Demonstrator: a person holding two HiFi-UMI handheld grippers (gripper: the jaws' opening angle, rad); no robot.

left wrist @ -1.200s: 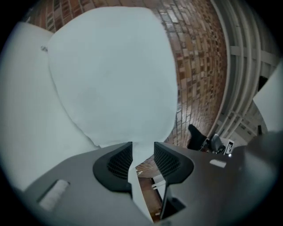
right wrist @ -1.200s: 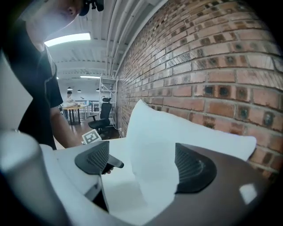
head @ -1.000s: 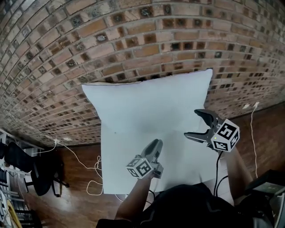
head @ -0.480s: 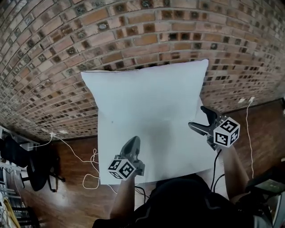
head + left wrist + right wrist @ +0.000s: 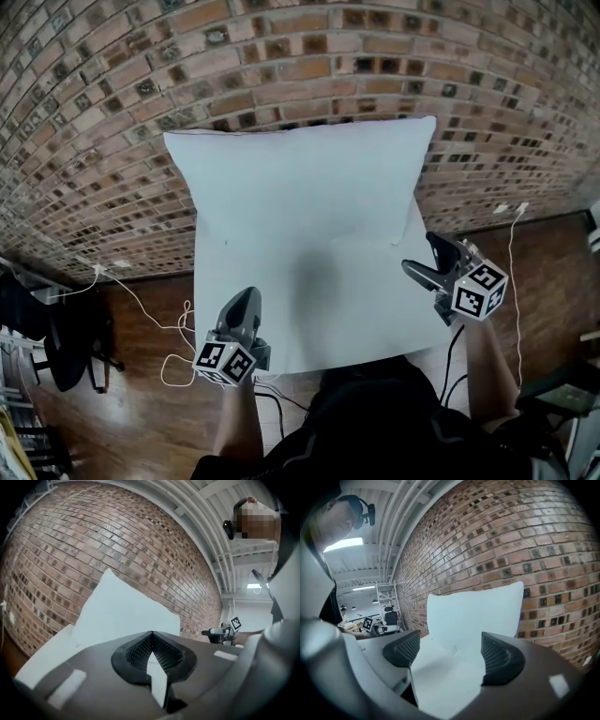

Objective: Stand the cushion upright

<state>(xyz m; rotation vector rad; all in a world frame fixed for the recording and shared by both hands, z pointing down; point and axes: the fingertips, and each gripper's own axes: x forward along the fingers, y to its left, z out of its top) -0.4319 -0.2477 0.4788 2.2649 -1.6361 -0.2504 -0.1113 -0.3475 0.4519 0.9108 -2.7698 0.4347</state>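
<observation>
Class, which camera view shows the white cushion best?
The head view: the cushion fills the middle, with both top corners clear against the brick wall. The left gripper view shows it from the side, with one pointed corner. The right gripper view shows only its upper part.

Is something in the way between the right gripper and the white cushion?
Nothing visible does. The right gripper has empty jaws, apart though just closing a little, and only the white surface lies between it and the cushion.
</observation>
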